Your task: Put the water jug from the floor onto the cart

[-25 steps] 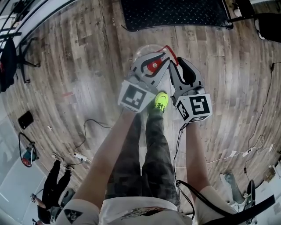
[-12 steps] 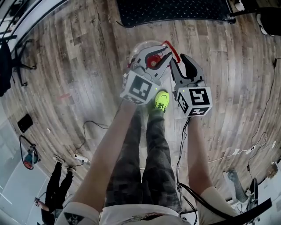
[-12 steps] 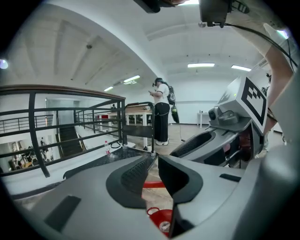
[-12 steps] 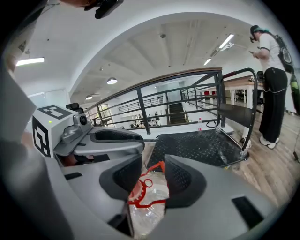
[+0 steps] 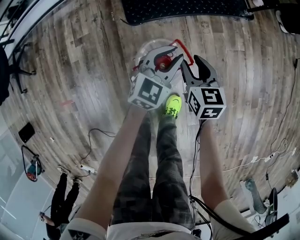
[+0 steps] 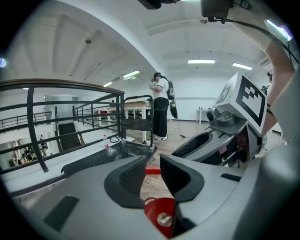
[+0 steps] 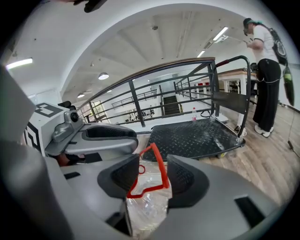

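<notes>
The clear water jug (image 5: 149, 49) stands on the wooden floor just ahead of my shoe. It has a red cap (image 5: 162, 62) and a red loop handle (image 5: 185, 50). My left gripper (image 5: 178, 54) hangs over the cap (image 6: 159, 213) with a narrow gap between its jaws. A short piece of red handle (image 6: 152, 170) shows at its tips and floor shows through the gap. My right gripper (image 5: 191, 63) is beside it and has just been opening. The handle (image 7: 159, 168) stands between its spread jaws above the jug (image 7: 147, 206), not pinched. The black cart (image 5: 187, 9) lies beyond.
The cart's low checker-plate deck (image 7: 197, 136) has an upright push bar (image 7: 243, 89) and a small bottle (image 7: 194, 114) at its far edge. A metal railing (image 6: 70, 93) runs behind it. A person (image 6: 161, 108) stands farther off. Cables (image 5: 93, 140) trail on the floor behind me.
Both grippers have sunk toward the jug and sit slightly higher in the head view. The right gripper's jaws have spread wider around the red handle.
</notes>
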### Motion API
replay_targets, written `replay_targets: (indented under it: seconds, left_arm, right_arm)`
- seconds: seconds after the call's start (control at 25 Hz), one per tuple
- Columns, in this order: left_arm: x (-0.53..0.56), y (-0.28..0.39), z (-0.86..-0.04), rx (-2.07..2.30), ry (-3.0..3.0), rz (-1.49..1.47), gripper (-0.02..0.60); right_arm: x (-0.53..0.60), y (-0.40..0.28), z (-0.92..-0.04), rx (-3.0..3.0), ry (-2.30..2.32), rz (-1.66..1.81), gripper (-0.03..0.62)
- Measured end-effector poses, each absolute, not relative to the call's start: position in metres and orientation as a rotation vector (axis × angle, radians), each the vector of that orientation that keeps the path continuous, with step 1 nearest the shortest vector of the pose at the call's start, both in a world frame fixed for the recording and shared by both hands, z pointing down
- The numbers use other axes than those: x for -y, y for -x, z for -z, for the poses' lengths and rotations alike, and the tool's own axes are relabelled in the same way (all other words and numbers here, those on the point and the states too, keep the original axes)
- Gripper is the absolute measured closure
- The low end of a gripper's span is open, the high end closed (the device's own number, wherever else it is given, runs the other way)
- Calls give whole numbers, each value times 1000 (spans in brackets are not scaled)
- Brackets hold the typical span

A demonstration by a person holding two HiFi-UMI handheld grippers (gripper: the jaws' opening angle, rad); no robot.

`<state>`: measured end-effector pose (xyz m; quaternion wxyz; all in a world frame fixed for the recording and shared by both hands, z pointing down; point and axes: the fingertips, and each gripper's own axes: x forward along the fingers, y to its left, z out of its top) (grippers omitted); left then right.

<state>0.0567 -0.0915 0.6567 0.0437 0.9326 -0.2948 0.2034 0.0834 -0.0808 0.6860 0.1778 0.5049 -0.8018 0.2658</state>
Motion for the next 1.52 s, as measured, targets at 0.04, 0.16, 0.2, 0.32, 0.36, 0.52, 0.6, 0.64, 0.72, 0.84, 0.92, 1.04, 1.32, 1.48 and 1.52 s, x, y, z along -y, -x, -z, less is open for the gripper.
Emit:
replay_targets:
  seconds: [0.04, 0.16, 0.2, 0.32, 0.36, 0.52, 0.6, 0.64, 0.72, 0.84, 0.92, 1.04, 1.32, 1.48, 1.52]
  left_arm:
    - [90, -56, -660, 902, -2845, -624, 509]
    - [89, -54, -664, 910, -2833, -613, 506]
    - [90, -53, -664, 912, -2829, -606, 505]
    - [92, -54, -664, 914, -2826, -584, 502]
    - [92, -54, -664, 916, -2827, -575, 502]
    - [94, -53, -666, 919, -2818, -563, 502]
    - [95, -53, -665, 921, -2823, -547, 502]
    - [95, -52, -664, 922, -2823, -542, 502]
    - [95, -51, -665, 922, -2822, -540, 502]
    - [96, -51, -665, 925, -2822, -539, 502]
    - [97, -51, -666, 929, -2819, -542, 502]
    - [97, -52, -667, 934, -2811, -546, 502]
    - [96, -50, -668, 941, -2788, -538, 502]
    - [91, -46, -667, 945, -2781, -533, 502]
    - [90, -45, -667, 943, -2781, -533, 502]
  right_arm:
    - [80, -85, -690, 2252, -1434, -750, 427]
    - [79, -90, -700, 2216, -1456, -769, 427]
    - [78, -90, -704, 2212, -1457, -789, 427]
    - [77, -91, -714, 2206, -1454, -830, 427]
    - [77, -90, -717, 2207, -1457, -839, 427]
    - [81, -86, -723, 2219, -1450, -835, 427]
    - [84, -85, -724, 2230, -1448, -820, 428]
    - [85, -84, -726, 2232, -1448, -817, 430]
    - [87, -85, -734, 2229, -1435, -794, 450]
    - [90, -86, -741, 2242, -1406, -781, 453]
    - [93, -87, -743, 2249, -1410, -837, 447]
    - [94, -85, -743, 2255, -1383, -866, 446]
    - [96, -79, -725, 2308, -1395, -820, 508]
    - [86, -72, -717, 2316, -1359, -765, 516]
    - [84, -72, -716, 2310, -1365, -761, 516]
